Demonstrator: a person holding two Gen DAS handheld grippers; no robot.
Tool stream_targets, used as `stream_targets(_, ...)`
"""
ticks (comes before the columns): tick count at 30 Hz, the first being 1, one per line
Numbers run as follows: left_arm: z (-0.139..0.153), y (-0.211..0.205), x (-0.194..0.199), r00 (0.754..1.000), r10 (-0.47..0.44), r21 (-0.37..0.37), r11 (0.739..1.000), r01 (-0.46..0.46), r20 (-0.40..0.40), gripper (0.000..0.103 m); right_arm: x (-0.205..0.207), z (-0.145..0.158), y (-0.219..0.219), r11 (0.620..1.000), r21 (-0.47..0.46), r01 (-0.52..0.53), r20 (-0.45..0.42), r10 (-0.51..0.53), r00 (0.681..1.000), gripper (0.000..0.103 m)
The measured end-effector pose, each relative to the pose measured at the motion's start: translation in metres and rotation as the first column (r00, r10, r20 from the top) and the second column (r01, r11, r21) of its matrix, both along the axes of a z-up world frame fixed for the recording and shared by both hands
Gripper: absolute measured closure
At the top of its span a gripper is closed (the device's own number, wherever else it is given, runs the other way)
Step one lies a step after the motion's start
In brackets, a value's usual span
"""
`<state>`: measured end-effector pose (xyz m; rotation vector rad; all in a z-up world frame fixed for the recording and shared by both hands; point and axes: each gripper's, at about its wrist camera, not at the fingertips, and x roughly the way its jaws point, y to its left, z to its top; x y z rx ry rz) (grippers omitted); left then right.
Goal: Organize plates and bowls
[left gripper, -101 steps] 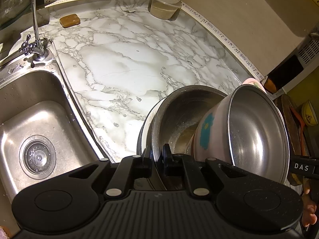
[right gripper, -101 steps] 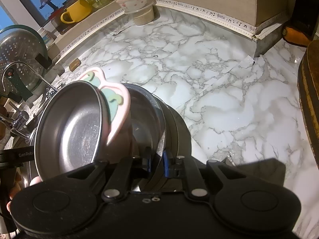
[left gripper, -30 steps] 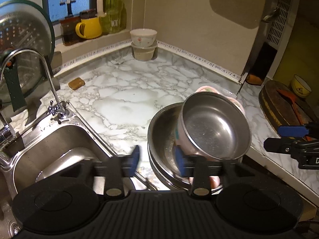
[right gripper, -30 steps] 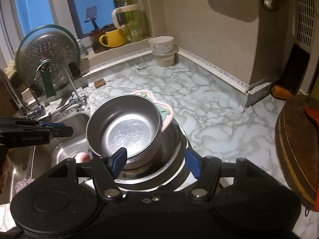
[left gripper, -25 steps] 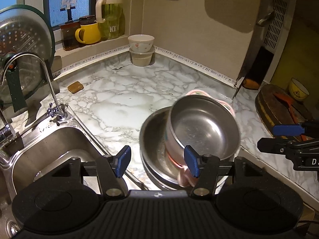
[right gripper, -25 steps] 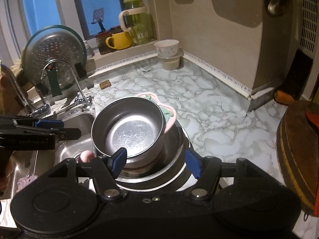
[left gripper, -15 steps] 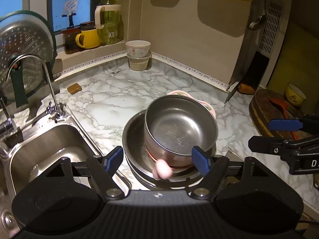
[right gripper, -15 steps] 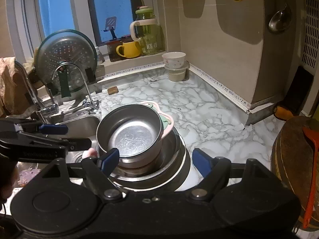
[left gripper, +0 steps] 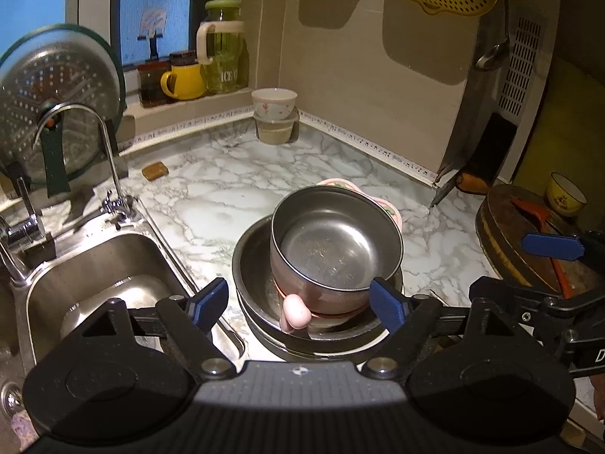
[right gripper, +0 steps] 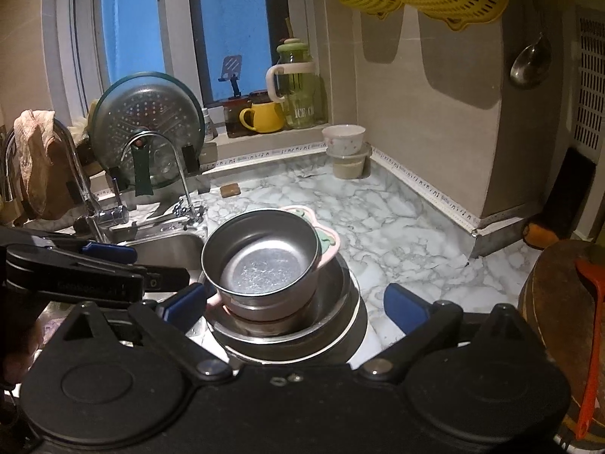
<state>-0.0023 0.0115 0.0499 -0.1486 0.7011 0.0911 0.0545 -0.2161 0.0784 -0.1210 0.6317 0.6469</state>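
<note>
Both grippers are letting go and backing away from the stack. The left gripper (left gripper: 298, 302) and right gripper (right gripper: 297, 304) have their fingers spreading wider, nothing pinched between them now, where seconds ago they clamped the dishes. The steel bowl (left gripper: 334, 242) now sits nested, slightly tilted, in the wide steel basin (left gripper: 249, 265) on the marble worktop (left gripper: 227, 185), just beside the sink (left gripper: 94, 276), with its pink holder (left gripper: 297, 312) poking out underneath. That stack looks finished; the white bowl (left gripper: 274, 103) in the far corner seems the next candidate.
</note>
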Motion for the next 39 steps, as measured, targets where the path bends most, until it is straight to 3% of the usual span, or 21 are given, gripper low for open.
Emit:
stream_targets(5, -0.002, 0.001, 0.000, 1.000, -0.010, -0.013, 1.000, 0.010, 0.006, 0.005, -0.002, -0.002, -0.003, 1.000, 0.013, 0.023, 0.008, -0.023, 1.000, 0.000)
stream_targets(15, 0.001, 0.004, -0.005, 0.999, -0.017, -0.025, 1.000, 0.018, 0.039, 0.004, -0.003, -0.006, -0.005, 0.996, 0.037, 0.082, 0.026, -0.083, 0.996, 0.000)
stream_targets(27, 0.000, 0.005, -0.005, 0.999, -0.037, -0.003, 0.999, 0.037, 0.033, 0.004, -0.006, -0.005, 0.006, 0.997, 0.027, 0.070, 0.022, -0.070, 0.997, 0.000)
stream_targets(39, 0.006, 0.003, -0.008, 0.992, -0.083, 0.013, 0.997, 0.082, 0.092, 0.004, -0.005, -0.004, 0.005, 0.994, 0.033, 0.105, 0.028, -0.106, 0.994, 0.000)
